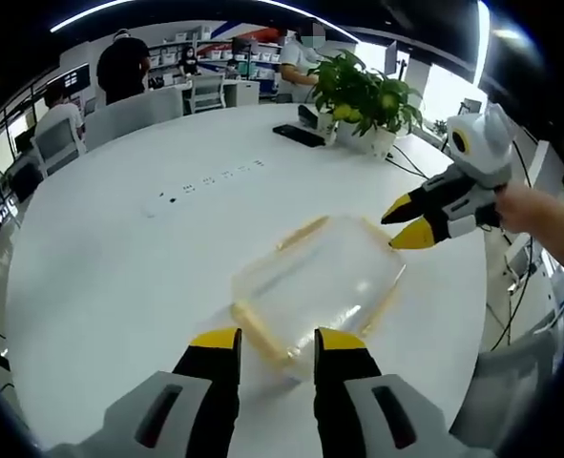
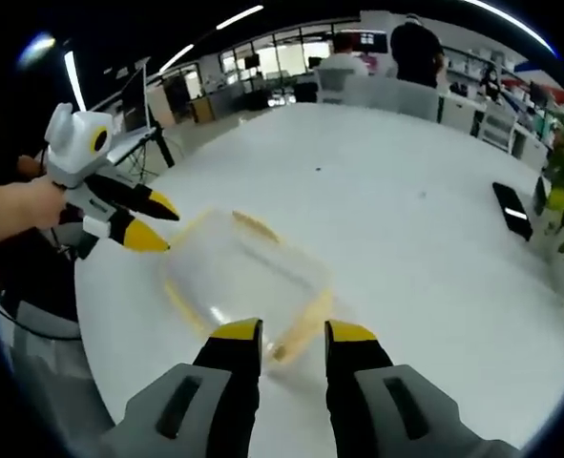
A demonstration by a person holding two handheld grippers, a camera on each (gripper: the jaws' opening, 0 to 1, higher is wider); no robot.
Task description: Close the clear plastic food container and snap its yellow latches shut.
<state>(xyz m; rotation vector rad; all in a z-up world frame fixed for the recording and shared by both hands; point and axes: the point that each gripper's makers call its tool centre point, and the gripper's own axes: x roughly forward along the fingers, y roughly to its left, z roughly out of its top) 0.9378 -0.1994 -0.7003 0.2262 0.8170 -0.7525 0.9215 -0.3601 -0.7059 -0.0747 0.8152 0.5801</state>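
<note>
The left gripper view looks down from close above one end of the container (image 1: 315,286). The right gripper view faces the container (image 2: 243,272) from its opposite end, equally near. Both share it and the white surface (image 1: 119,258) around.

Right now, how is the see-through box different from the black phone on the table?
The clear plastic food container is see-through with yellow latches; the phone is solid black. The container is boxy and tall; the phone lies flat and thin. The container sits between the left tool and right tool; the phone lies far off beside the potted plant. Both rest on the white table.
</note>
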